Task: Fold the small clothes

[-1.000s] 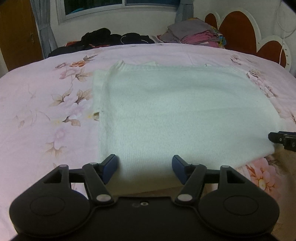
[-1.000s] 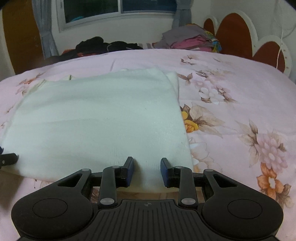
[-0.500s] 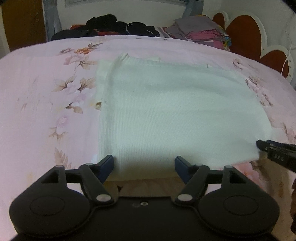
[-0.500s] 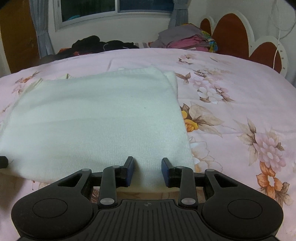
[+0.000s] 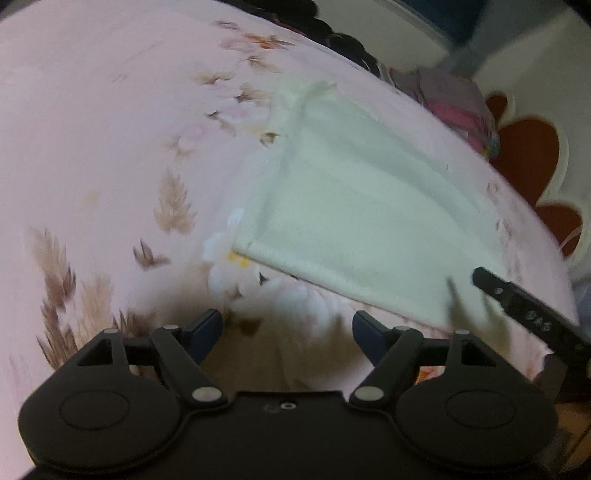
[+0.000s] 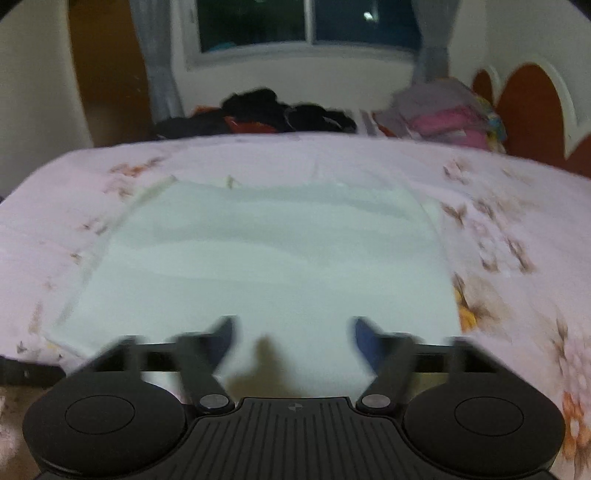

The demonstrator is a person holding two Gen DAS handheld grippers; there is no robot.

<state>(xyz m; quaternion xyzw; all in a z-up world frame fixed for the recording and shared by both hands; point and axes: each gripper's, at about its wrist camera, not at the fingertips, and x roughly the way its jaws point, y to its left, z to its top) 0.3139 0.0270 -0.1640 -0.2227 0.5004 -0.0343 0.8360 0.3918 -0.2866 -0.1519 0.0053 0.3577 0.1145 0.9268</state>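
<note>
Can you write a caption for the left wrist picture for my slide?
Left tool open above the flowery pink bedsheet, beside the near corner of the folded white garment; nothing between its fingers.

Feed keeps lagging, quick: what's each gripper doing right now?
Left gripper: open, holding nothing, off the garment.
Right gripper: jaws opening, garment below, nothing gripped.

Dark clothes heap [image 6: 258, 110], window [image 6: 306, 22], red headboard [image 6: 532, 107] beyond floral bedsheet [image 6: 517, 206].
</note>
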